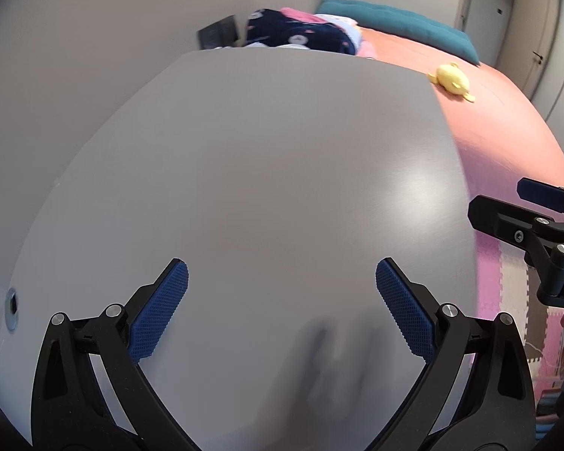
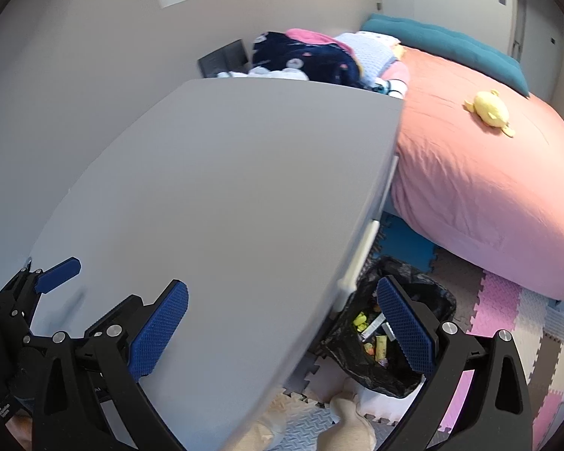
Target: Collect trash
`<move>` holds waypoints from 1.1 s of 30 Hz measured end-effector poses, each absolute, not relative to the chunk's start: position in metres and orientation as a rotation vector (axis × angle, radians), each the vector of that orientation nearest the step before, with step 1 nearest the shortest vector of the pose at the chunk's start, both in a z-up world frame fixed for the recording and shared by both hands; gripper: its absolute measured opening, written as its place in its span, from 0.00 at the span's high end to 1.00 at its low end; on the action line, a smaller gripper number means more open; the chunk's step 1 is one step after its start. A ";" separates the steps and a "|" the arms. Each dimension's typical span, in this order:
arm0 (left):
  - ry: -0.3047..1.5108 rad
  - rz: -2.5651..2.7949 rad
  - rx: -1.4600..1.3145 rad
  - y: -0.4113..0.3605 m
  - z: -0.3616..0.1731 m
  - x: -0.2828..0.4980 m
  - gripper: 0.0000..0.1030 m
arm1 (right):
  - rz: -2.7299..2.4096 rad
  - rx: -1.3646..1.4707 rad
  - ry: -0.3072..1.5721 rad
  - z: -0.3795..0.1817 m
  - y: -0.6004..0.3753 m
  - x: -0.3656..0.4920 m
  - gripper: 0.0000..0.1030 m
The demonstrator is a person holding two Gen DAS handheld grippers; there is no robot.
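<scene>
My left gripper point(image 1: 282, 274) is open and empty above the bare grey table point(image 1: 263, 169). My right gripper point(image 2: 282, 297) is open and empty over the table's right edge point(image 2: 361, 259). It also shows at the right of the left wrist view point(image 1: 507, 206). A bin lined with a black bag point(image 2: 425, 293) stands on the floor below the table's right edge. It holds several pieces of trash point(image 2: 372, 338), yellow wrappers among them. The left gripper shows at the left of the right wrist view point(image 2: 58, 270).
A bed with a pink cover point(image 2: 470, 173) runs along the right of the table. A yellow plush toy point(image 2: 490, 111) lies on it, with dark and pink bedding point(image 2: 304, 56) and a teal cushion point(image 2: 447, 49) at its head. Foam floor mats point(image 2: 515, 323) cover the floor.
</scene>
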State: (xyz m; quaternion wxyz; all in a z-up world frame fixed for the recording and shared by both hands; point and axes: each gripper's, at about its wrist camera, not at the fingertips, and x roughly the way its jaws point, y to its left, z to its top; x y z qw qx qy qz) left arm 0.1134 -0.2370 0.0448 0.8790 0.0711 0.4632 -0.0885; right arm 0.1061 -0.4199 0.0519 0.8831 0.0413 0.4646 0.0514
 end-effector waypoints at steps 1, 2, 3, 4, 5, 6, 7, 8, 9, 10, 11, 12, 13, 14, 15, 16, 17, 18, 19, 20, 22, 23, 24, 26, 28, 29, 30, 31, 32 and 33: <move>0.968 -0.175 0.145 -0.229 0.044 0.111 0.06 | 0.114 0.082 0.968 0.052 -0.415 0.106 0.03; 0.969 -0.167 0.144 -0.224 0.044 0.110 0.06 | 0.120 0.078 0.969 0.051 -0.409 0.106 0.03; 0.970 -0.158 0.142 -0.218 0.043 0.107 0.06 | 0.128 0.075 0.971 0.050 -0.401 0.105 0.03; 0.973 -0.148 0.140 -0.211 0.042 0.105 0.06 | 0.133 0.073 0.972 0.049 -0.397 0.104 0.03; 0.975 -0.139 0.136 -0.203 0.041 0.102 0.06 | 0.139 0.070 0.973 0.048 -0.391 0.103 0.03; 0.976 -0.133 0.132 -0.198 0.040 0.100 0.06 | 0.145 0.066 0.975 0.046 -0.384 0.102 0.03; 0.979 -0.127 0.125 -0.191 0.039 0.098 0.06 | 0.151 0.062 0.977 0.045 -0.379 0.101 0.03; 0.981 -0.123 0.118 -0.185 0.039 0.095 0.06 | 0.158 0.055 0.979 0.043 -0.372 0.100 0.03; 0.983 -0.119 0.111 -0.180 0.038 0.092 0.06 | 0.162 0.051 0.980 0.042 -0.366 0.099 0.03; 0.985 -0.113 0.104 -0.173 0.037 0.089 0.06 | 0.166 0.047 0.982 0.041 -0.362 0.098 0.03; 0.986 -0.113 0.100 -0.169 0.036 0.087 0.06 | 0.173 0.043 0.983 0.040 -0.355 0.097 0.03; 0.987 -0.114 0.096 -0.164 0.035 0.085 0.06 | 0.177 0.041 0.983 0.038 -0.351 0.095 0.03; 0.990 -0.114 0.094 -0.159 0.034 0.081 0.06 | 0.180 0.038 0.983 0.038 -0.346 0.094 0.03; 0.992 -0.111 0.095 -0.154 0.032 0.078 0.06 | 0.182 0.036 0.982 0.037 -0.342 0.092 0.03; 0.993 -0.107 0.095 -0.151 0.031 0.077 0.06 | 0.186 0.032 0.980 0.036 -0.335 0.090 0.03; 0.993 -0.103 0.094 -0.145 0.030 0.073 0.06 | 0.188 0.028 0.979 0.035 -0.330 0.088 0.03; 0.994 -0.102 0.090 -0.141 0.030 0.070 0.06 | 0.190 0.025 0.977 0.035 -0.325 0.086 0.03; 0.993 -0.100 0.085 -0.135 0.029 0.067 0.06 | 0.193 0.021 0.976 0.034 -0.318 0.083 0.03; 0.993 -0.092 0.078 -0.127 0.029 0.063 0.06 | 0.195 0.019 0.975 0.033 -0.313 0.081 0.03; 0.992 -0.087 0.074 -0.122 0.028 0.063 0.06 | 0.197 0.017 0.974 0.032 -0.308 0.079 0.03; 0.991 -0.071 0.061 -0.107 0.028 0.057 0.06 | 0.195 0.013 0.978 0.029 -0.298 0.073 0.03; 0.992 -0.067 0.055 -0.102 0.027 0.054 0.06 | 0.197 0.013 0.983 0.027 -0.293 0.071 0.03; 0.991 -0.061 0.048 -0.095 0.027 0.050 0.06 | 0.199 0.011 0.987 0.025 -0.287 0.067 0.03; 0.992 -0.041 0.033 -0.080 0.025 0.044 0.06 | 0.201 0.002 0.990 0.021 -0.277 0.061 0.03; 0.997 -0.024 0.027 -0.066 0.022 0.036 0.06 | 0.205 -0.003 0.993 0.017 -0.267 0.053 0.03; 0.998 -0.014 0.027 -0.062 0.022 0.032 0.06 | 0.207 -0.002 0.997 0.015 -0.262 0.050 0.03; 1.000 -0.006 0.028 -0.056 0.020 0.029 0.06 | 0.209 -0.001 0.997 0.013 -0.257 0.046 0.03; 1.003 0.002 0.029 -0.050 0.019 0.025 0.06 | 0.209 -0.002 0.998 0.011 -0.253 0.044 0.03; 1.004 0.009 0.032 -0.044 0.017 0.022 0.06 | 0.208 -0.004 1.000 0.009 -0.250 0.041 0.03; 1.005 0.014 0.035 -0.040 0.016 0.019 0.06 | 0.207 -0.007 1.004 0.007 -0.245 0.038 0.03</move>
